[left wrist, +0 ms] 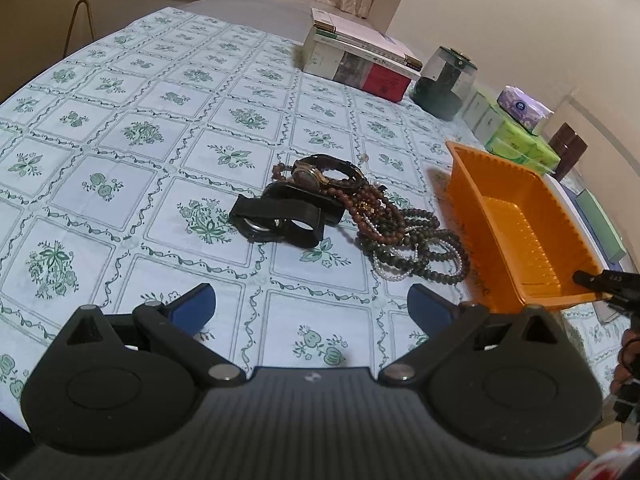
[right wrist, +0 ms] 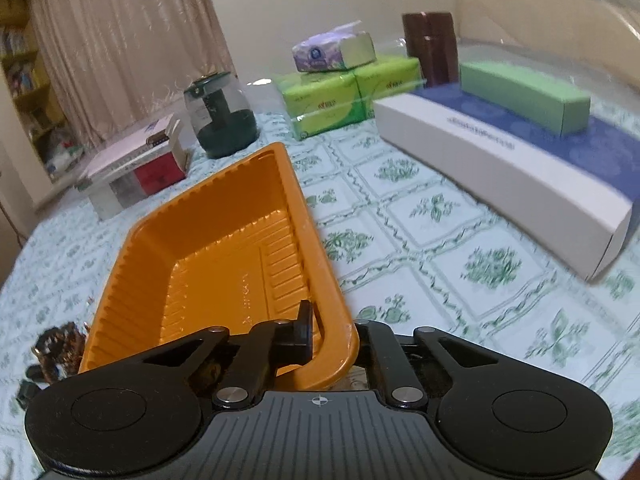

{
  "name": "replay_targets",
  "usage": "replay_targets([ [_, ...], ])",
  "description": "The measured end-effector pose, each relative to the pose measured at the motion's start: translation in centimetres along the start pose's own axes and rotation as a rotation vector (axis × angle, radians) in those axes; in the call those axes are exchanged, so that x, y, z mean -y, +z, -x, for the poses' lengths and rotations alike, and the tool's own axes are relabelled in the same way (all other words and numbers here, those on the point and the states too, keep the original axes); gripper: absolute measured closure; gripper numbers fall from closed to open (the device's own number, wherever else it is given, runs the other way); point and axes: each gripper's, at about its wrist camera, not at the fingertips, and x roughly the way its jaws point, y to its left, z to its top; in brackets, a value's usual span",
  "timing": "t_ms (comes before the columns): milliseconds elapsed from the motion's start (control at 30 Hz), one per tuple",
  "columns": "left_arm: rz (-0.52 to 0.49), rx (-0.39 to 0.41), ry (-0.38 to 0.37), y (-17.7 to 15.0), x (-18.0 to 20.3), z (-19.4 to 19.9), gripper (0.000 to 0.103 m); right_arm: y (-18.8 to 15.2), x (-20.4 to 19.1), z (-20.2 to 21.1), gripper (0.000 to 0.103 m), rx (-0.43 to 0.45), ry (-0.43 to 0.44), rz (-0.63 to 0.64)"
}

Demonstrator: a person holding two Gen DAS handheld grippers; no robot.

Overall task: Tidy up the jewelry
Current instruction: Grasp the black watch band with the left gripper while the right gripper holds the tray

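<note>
A pile of jewelry lies on the flowered tablecloth: a black watch (left wrist: 280, 216), a gold-cased watch (left wrist: 316, 172) and tangled brown, dark green and white bead strings (left wrist: 400, 236). My left gripper (left wrist: 312, 308) stands open above the cloth just short of the pile, with nothing between its blue pads. Right of the pile is an orange plastic tray (left wrist: 516, 216), empty and tilted. My right gripper (right wrist: 334, 332) is shut on the near corner rim of the tray (right wrist: 224, 248), one finger inside the wall and one outside. The bead pile (right wrist: 60, 344) shows blurred at the tray's left.
Along the far edge stand stacked books and boxes (left wrist: 360, 60), a glass jar with a dark green base (left wrist: 444, 80) and green tissue packs (left wrist: 520, 136). A long white and blue box (right wrist: 500, 160) carrying a green box (right wrist: 524, 96) lies right of the tray, with a brown canister (right wrist: 432, 48) behind.
</note>
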Motion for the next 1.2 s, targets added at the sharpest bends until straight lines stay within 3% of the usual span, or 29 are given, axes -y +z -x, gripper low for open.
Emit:
replay_targets([
  [133,-0.031,0.004,0.010,0.6,-0.5,-0.6,0.002,0.7,-1.4,1.1,0.096,0.017,-0.045,0.115],
  [467,-0.239,0.033,0.074,3.5,-2.3,-4.3,0.010,1.2,-5.9,3.1,0.097,0.060,-0.153,0.453],
  [633,-0.233,0.023,0.057,4.1,-1.9,-6.8,0.010,1.0,-7.0,3.1,0.098,0.059,-0.171,0.501],
  [900,-0.422,0.034,0.108,3.0,0.6,-9.6,0.010,1.5,-7.4,2.8,0.098,0.048,-0.184,0.516],
  [1000,-0.458,0.036,0.127,2.7,1.0,-9.9,0.023,1.4,-7.5,2.8,0.098,0.048,-0.182,0.515],
  [1167,-0.486,0.045,0.134,2.6,1.3,-9.7,0.029,1.3,-7.4,2.7,0.098,0.051,-0.178,0.512],
  [1200,-0.491,0.048,0.132,2.6,1.3,-9.6,0.037,1.2,-7.4,2.7,0.098,0.051,-0.178,0.510],
])
